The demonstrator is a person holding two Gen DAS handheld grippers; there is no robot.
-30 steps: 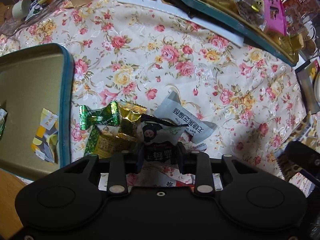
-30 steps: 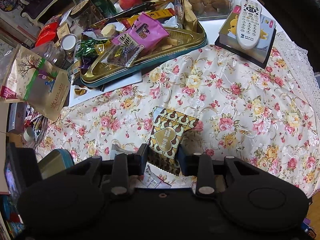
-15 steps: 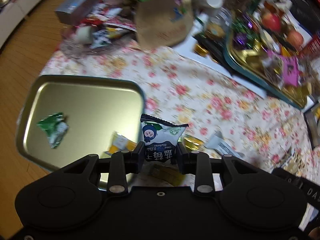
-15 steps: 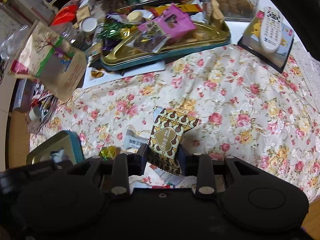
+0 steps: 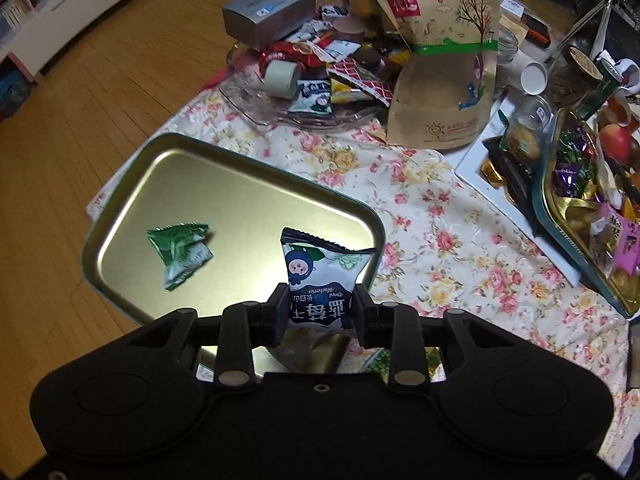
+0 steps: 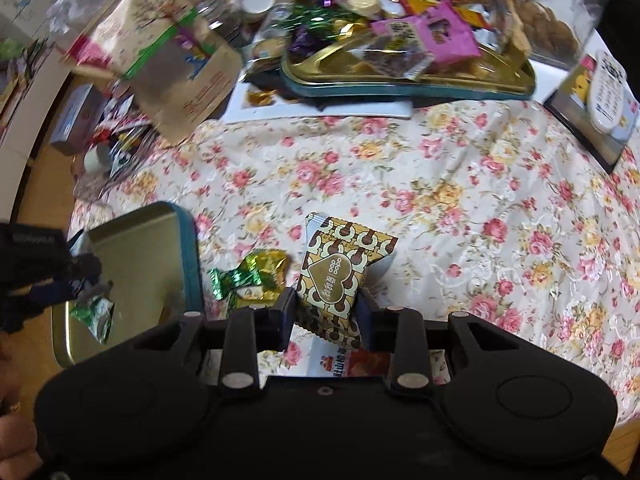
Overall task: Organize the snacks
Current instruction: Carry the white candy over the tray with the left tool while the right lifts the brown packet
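Packet in left fingers: the left gripper [image 5: 320,308] is clamped on a small glossy white-and-navy blueberry snack packet [image 5: 320,276] with a crimped top edge, held upright above the shallow gold-lined metal tin with teal rim [image 5: 240,184].
Packet in right fingers: the right gripper [image 6: 325,312] pinches a flat brown-and-gold foil packet with a heart label [image 6: 340,268], lifted over the floral cloth.
Tin: rounded rectangle, smooth reflective floor, at the worktop's edge nearest the wooden floor; a crumpled green-and-white wrapped sweet [image 5: 180,252] lies inside it.
Worktop: glossy cream cloth with pink and yellow roses [image 6: 440,200], slightly wrinkled.
Loose sweets: shiny green and gold twist-wrapped candies [image 6: 252,276] lie on the cloth just beside the tin's teal wall.
Far edge: a tall kraft-paper pouch with a green band [image 5: 444,64], a grey rectangular carton [image 5: 268,8], and a second gold tray heaped with wrapped snacks [image 6: 400,68].
Change: a second ago the blueberry packet was among the loose sweets on the cloth; now it hangs over the tin. The brown packet has come nearer the tin too.
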